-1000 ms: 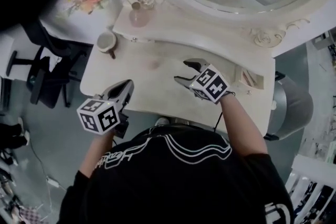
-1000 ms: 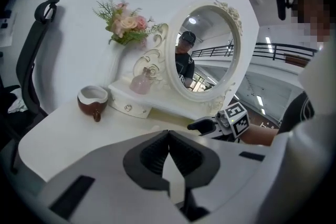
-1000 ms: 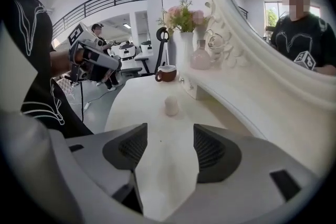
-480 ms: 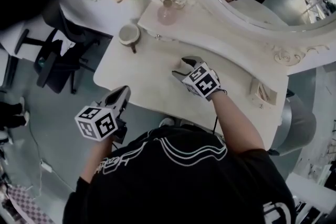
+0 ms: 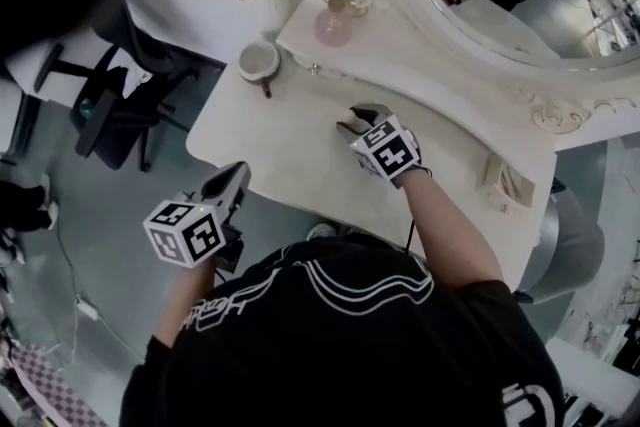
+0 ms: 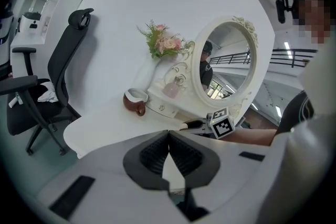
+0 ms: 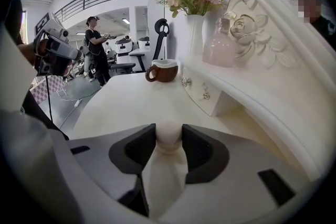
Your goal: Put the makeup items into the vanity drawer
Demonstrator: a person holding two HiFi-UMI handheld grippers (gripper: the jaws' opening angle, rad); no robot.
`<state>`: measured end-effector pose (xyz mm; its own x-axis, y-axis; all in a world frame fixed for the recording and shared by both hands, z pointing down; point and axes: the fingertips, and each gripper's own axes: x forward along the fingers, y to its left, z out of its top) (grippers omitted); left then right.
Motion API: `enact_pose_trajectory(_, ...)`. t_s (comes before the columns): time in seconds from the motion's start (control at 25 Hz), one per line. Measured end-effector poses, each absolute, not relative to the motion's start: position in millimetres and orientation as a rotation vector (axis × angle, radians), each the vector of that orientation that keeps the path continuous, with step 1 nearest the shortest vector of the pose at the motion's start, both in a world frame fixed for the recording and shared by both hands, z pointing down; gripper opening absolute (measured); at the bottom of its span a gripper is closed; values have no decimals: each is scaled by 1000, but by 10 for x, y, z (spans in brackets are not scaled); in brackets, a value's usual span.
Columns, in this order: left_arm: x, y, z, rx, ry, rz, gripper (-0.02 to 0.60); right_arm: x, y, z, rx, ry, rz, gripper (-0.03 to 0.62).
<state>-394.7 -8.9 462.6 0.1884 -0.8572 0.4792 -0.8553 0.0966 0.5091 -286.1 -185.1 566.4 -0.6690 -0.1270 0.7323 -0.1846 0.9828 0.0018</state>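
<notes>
Records right gripper (image 5: pixel 352 120) low on the vanity top (image 5: pixel 280 150), jaws just closing in, now pinching a pale rounded makeup item (image 7: pixel 169 136) from both sides. Places that item at the tabletop, near the knobbed drawer front (image 7: pixel 202 93). Finds left gripper (image 5: pixel 235 177) off the table's front edge, jaws clenched tip to tip on nothing. Notes a brown cup (image 7: pixel 164 71) beside the drawer.

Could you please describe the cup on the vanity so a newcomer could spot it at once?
Below the oval mirror, the vanity top has a raised shelf. Beside its left end, in front of the flower vase, stands the cup: the only brown thing, white inside, with a handle.
</notes>
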Motion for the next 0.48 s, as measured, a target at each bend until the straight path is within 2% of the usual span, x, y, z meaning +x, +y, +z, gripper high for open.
enact_pose_trajectory(0.48,-3670,-297,4571,1778,-1582,35,23,-2656,-1813,5398,215,-2377,199,163)
